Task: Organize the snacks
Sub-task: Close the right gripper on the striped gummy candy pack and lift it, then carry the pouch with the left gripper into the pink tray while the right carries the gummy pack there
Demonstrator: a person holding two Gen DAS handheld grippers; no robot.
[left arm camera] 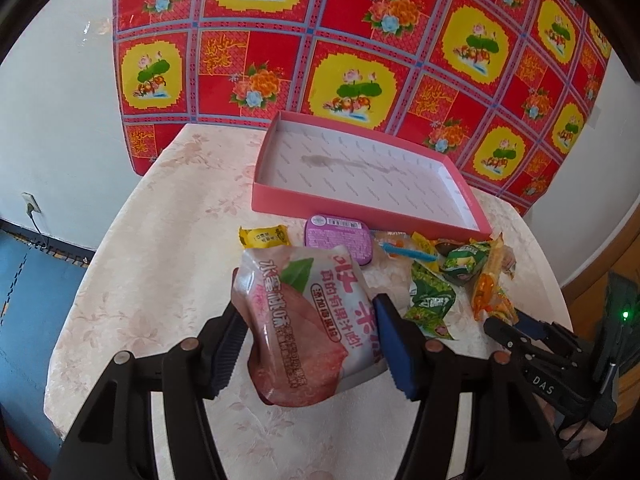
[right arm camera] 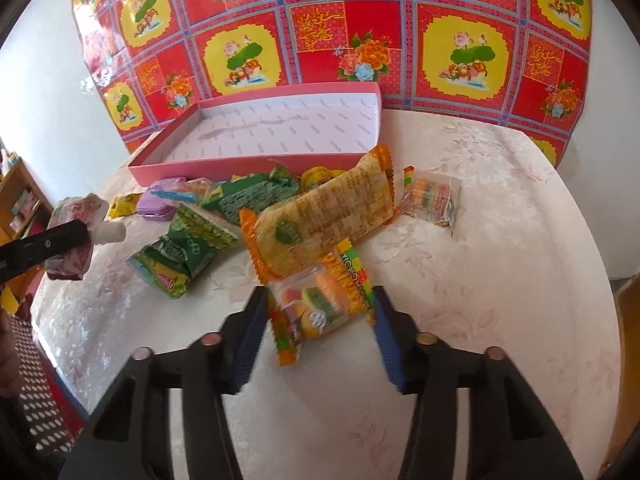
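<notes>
Clamped between the left gripper's [left arm camera: 310,322] pads, a pink drink pouch [left arm camera: 304,324] hung above the table [left arm camera: 160,240] near the pink box [left arm camera: 360,204], while the right gripper [right arm camera: 320,312] pinched a clear candy packet [right arm camera: 316,308] beside the snack pile.

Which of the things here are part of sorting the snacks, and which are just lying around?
Part of the job: pink box, pink drink pouch, gummy candy packet, green packets, purple tin, left gripper, right gripper.
Just around: red patterned cloth, wall socket.

White walls [left arm camera: 60,100], red floral cloth [left arm camera: 400,20] hung behind, blue floor [left arm camera: 28,280].
</notes>
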